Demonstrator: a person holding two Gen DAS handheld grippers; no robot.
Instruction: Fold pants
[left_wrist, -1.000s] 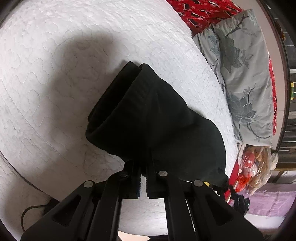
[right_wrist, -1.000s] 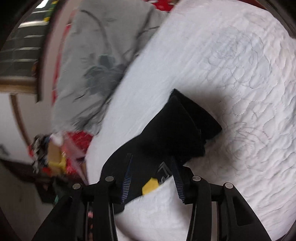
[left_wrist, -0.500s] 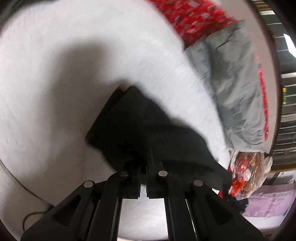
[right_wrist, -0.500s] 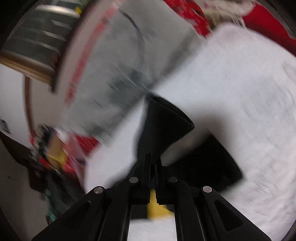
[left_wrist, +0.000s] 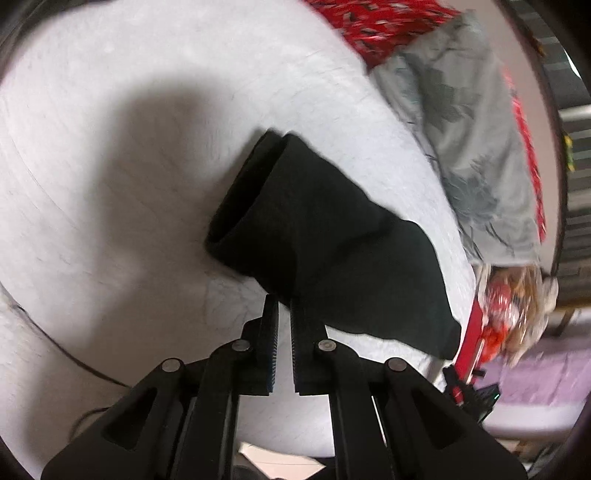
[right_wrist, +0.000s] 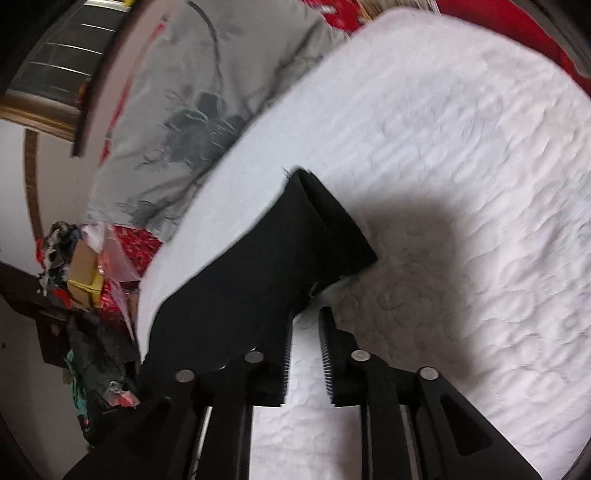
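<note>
The black pants (left_wrist: 325, 236) lie folded in a thick bundle on the white quilted bed (left_wrist: 110, 155). They also show in the right wrist view (right_wrist: 266, 266). My left gripper (left_wrist: 283, 306) sits just at the bundle's near edge, its jaws a narrow gap apart with white quilt showing between them and nothing held. My right gripper (right_wrist: 306, 321) is open and empty, its jaws parted just in front of the bundle's near edge over the quilt (right_wrist: 461, 184).
A grey floral pillow (left_wrist: 465, 122) lies at the bed's far right edge, with red patterned fabric (left_wrist: 373, 22) beyond it. The pillow shows at upper left in the right wrist view (right_wrist: 192, 99). Clutter and bags (right_wrist: 85, 266) pile beside the bed. A dark cable (left_wrist: 66, 362) lies by the bed edge.
Both grippers were shut on the pants half a second ago. Both have let go and pulled back a little; the pants now rest on the bed.
</note>
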